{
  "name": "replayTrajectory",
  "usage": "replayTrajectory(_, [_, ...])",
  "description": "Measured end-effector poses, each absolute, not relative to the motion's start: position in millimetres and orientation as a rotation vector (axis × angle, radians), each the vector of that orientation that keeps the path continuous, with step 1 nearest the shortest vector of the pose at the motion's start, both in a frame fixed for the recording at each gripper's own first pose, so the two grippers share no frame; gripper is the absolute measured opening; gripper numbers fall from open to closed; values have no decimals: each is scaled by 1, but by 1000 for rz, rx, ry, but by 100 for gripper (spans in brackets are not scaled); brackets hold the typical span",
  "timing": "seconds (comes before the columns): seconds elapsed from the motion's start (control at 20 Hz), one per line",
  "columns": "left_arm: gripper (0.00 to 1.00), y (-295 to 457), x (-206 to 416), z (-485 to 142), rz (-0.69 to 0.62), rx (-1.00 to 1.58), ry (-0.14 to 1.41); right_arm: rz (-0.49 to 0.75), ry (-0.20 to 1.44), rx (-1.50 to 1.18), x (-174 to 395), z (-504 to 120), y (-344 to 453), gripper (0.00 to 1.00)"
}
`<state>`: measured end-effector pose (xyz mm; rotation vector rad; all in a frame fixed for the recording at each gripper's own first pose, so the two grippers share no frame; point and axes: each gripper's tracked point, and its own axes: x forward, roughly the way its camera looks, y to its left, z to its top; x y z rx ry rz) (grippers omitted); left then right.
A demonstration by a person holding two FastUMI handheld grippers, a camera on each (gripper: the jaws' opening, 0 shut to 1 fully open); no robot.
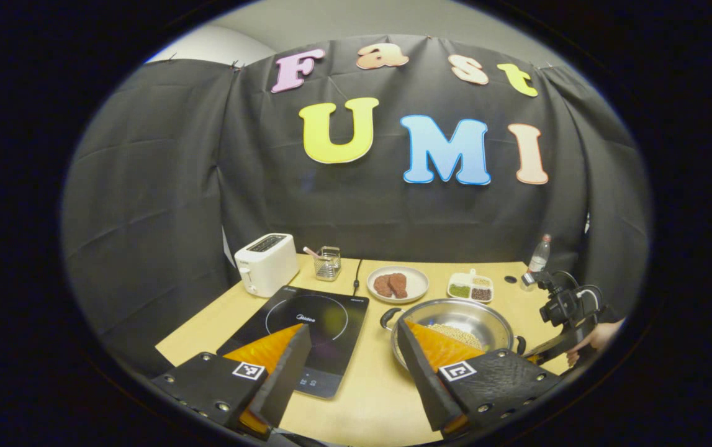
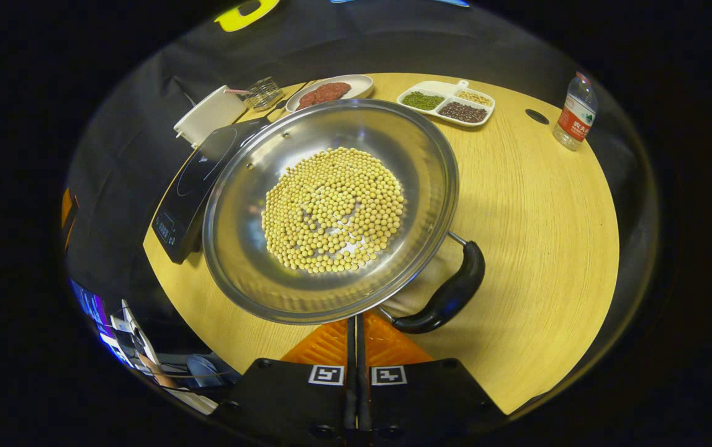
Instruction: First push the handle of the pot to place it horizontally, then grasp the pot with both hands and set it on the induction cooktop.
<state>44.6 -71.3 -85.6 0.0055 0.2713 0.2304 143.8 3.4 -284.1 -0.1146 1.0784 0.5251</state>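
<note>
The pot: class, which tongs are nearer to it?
Right. The right tongs are closed at the pot rim beside its handle; the left tongs hang open, short of it.

pretty even overhead light, both shots sharp; glare on the pot [image 2: 331, 211], soft shadows, heavy fisheye bending at edges.

bare table [image 2: 536, 205] right of pot [image 2: 331, 211]; induction cooktop [image 2: 197, 180] crowds its left; plate [image 2: 331, 92], divided dish [image 2: 449, 102] behind.
</note>
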Motion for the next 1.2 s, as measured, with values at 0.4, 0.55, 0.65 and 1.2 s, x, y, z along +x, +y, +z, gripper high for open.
replayTrajectory(0.4, [86, -95, 47, -76, 275, -3, 225, 525, 1054, -27, 179, -275, -16, 2])
replayTrajectory(0.55, [82, -102, 48, -65, 271, 3, 194, 503, 1026, 10, 192, -273, -20, 2])
replayTrajectory(0.65, [82, -107, 52, -66, 254, -1, 194, 478, 1026, 42, 196, -273, -22, 2])
replayTrajectory(1.2, [82, -82, 83, -78, 140, 9, 240, 313, 969, 162, 225, -264, -29, 2])
